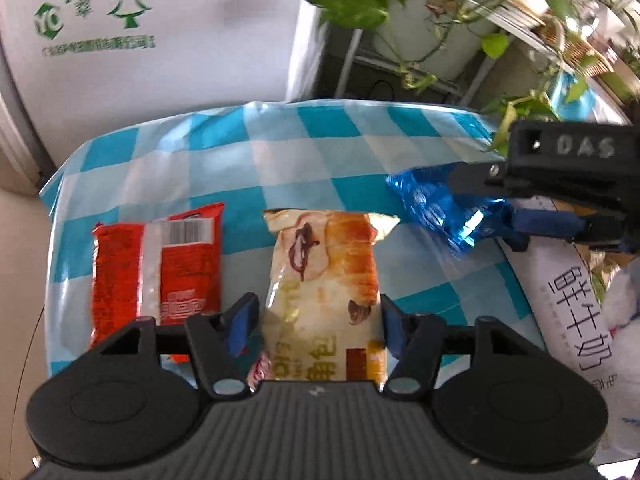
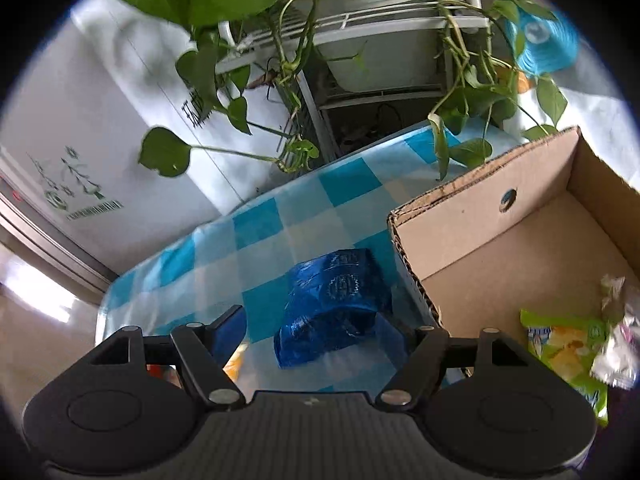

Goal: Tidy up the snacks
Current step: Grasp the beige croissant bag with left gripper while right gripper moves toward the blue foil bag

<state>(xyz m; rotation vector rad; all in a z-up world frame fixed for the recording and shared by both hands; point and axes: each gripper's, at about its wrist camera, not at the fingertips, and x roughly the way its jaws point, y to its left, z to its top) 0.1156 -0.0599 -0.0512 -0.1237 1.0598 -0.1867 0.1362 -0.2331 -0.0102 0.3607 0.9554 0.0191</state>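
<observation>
While my left gripper (image 1: pixel 316 324) had its blue pads drawn in against both sides of the cream-and-orange pastry packet (image 1: pixel 324 292), which lay flat on the checked tablecloth (image 1: pixel 280 152) with the red snack packet (image 1: pixel 156 268) just beside it at nine o'clock, my right gripper (image 2: pixel 316 332) was carrying the blue foil packet (image 2: pixel 332 312) clear of the cloth. Its jaws stood at a middling width, pinching that crumpled packet between them. The cardboard box (image 2: pixel 476 208) sat at two o'clock from my right fingers, with a green snack bag (image 2: pixel 560 344) and a silvery wrapper (image 2: pixel 616 356) already inside. I judged the sorting partly done: the blue packet was on its way in and the pastry newly gripped. The next move called for swinging the right hand over the near wall before letting go, then lifting the pastry without dragging the red packet.
</observation>
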